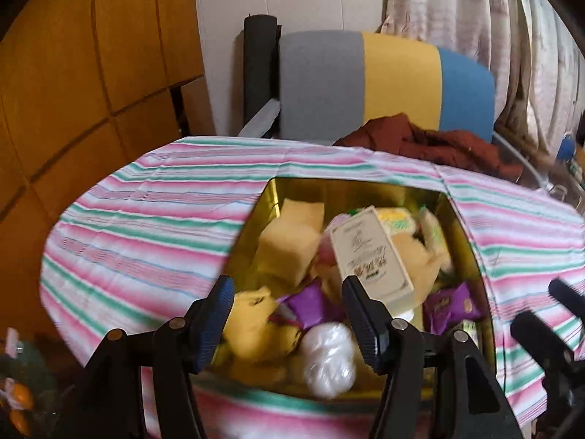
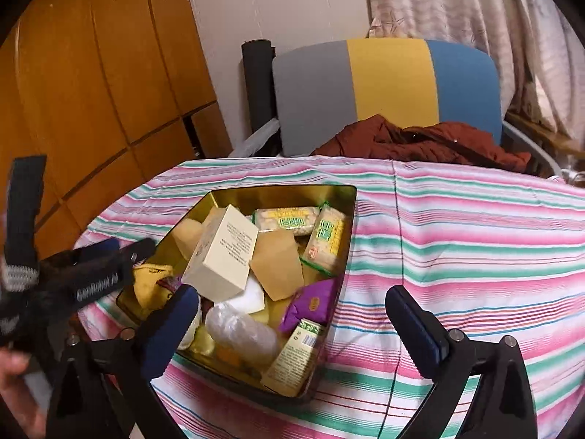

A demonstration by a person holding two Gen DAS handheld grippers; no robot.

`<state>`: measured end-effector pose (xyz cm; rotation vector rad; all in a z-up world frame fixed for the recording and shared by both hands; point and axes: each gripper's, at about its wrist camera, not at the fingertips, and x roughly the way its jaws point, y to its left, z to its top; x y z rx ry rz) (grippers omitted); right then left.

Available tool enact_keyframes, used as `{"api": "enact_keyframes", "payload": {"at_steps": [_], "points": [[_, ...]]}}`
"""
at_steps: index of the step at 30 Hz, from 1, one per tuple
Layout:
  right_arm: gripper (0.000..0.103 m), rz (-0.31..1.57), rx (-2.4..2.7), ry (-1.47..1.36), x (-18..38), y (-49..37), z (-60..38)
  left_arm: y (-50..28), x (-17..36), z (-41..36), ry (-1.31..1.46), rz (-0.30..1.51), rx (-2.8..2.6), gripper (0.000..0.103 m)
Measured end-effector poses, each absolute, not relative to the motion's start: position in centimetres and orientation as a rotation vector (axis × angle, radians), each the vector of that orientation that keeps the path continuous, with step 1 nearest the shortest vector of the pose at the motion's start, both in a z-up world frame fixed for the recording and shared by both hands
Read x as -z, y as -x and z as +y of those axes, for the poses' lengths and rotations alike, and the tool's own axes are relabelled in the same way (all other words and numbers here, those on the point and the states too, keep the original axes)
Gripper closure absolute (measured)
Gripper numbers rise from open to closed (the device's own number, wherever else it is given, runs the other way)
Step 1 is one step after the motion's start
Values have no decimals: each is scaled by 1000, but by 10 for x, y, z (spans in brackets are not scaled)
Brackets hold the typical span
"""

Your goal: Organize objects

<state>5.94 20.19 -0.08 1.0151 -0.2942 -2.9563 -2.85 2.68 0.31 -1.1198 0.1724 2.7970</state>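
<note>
An open gold tin (image 1: 329, 190) (image 2: 278, 192) sits on a striped tablecloth (image 1: 146, 219) (image 2: 457, 237), filled with several small items. A cream carton (image 1: 369, 256) (image 2: 223, 252) leans across yellow sponges (image 1: 289, 245), purple packets (image 1: 451, 303) (image 2: 310, 303), a white bag (image 1: 329, 358) (image 2: 241, 329) and green-labelled snack packs (image 2: 325, 241). My left gripper (image 1: 289, 311) (image 2: 126, 248) hovers over the tin's near left part, open, with nothing pressed between its pads. My right gripper (image 2: 292, 314) stands wide open above the tin's near right corner, with no item between its pads.
Behind the table stands a chair (image 1: 398, 80) (image 2: 387, 80) with a grey, yellow and blue back and a reddish-brown garment (image 1: 431, 142) (image 2: 420, 139) on it. A wooden cabinet (image 1: 73, 73) fills the left, a curtain (image 2: 475, 7) the right. A hand (image 2: 14, 366) shows at the lower left.
</note>
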Motion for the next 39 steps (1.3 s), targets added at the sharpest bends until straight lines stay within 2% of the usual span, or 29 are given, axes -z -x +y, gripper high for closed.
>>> {"api": "enact_keyframes", "payload": {"at_steps": [3, 10, 22, 31, 39], "points": [[0, -232, 2997, -1064, -6, -54, 190, 14, -9, 23, 1103, 155, -2766, 41], [0, -162, 3061, -1152, -13, -42, 173, 6, -33, 0, 1028, -36, -2779, 41], [0, -123, 3063, -1269, -23, -26, 149, -2, -35, 9, 1022, 279, -2978, 41], [0, -178, 3108, -1348, -22, -26, 153, 4, -33, 0, 1164, 43, -2862, 41], [0, -218, 3041, -1370, -20, -25, 155, 4, -25, 3, 1235, 33, -2841, 41]]}}
